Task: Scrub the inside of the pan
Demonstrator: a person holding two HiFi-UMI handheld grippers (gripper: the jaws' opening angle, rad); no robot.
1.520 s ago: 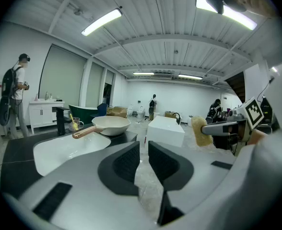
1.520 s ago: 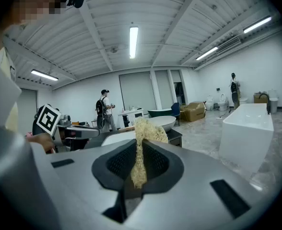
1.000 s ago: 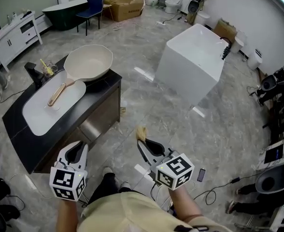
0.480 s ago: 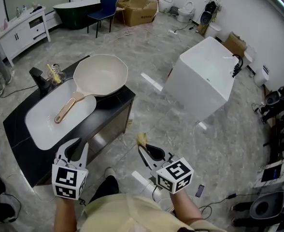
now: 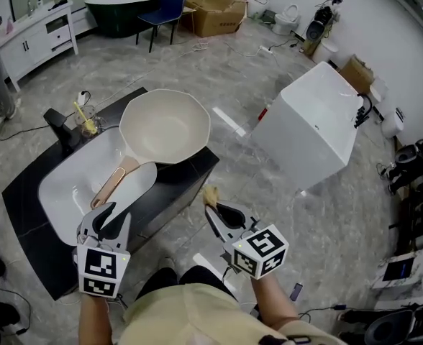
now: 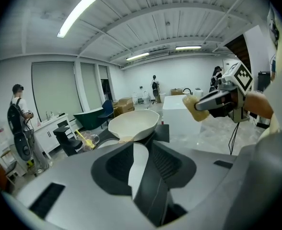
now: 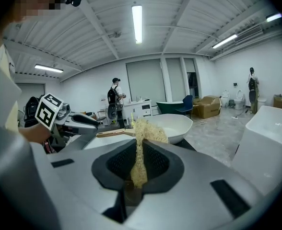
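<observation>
**Down at the frame's lower edge: scrubber pinched, pan not yet reached**

Low and right of centre in the head view, your right gripper (image 5: 211, 207) has its jaws clamped on a yellowish scrubber (image 5: 210, 195). The right gripper view shows the fibrous pad squeezed thin between them and fanning out past the tips. That hold looks sensible. With the pad sticking out ahead, it should meet the pan before any hard part of the gripper does.

At lower left, your left gripper (image 5: 113, 208) carries nothing. In its own view the jaws are drawn together, with only a pale sliver between them. It hangs over the near end of the white sink basin (image 5: 64, 185), close to the pan's wooden handle (image 5: 113, 183). I judge that it sits there to steady the pan.

The pan (image 5: 165, 126) sits left of centre in the upper half of the head view. Its cream bowl rests on the black counter (image 5: 190, 169) just right of the basin, and the handle runs down-left over the basin toward you. The inside looks pale, and I cannot make out any dirt from here.

Neither gripper touches the pan, so scrubbing has not begun. The scrubber is below and right of the rim, off the counter's edge, and must travel up-left and down into the bowl. A dark faucet (image 5: 59, 124) and a glass with a yellow brush (image 5: 87, 118) stand at the upper left, clear of that path.
</observation>
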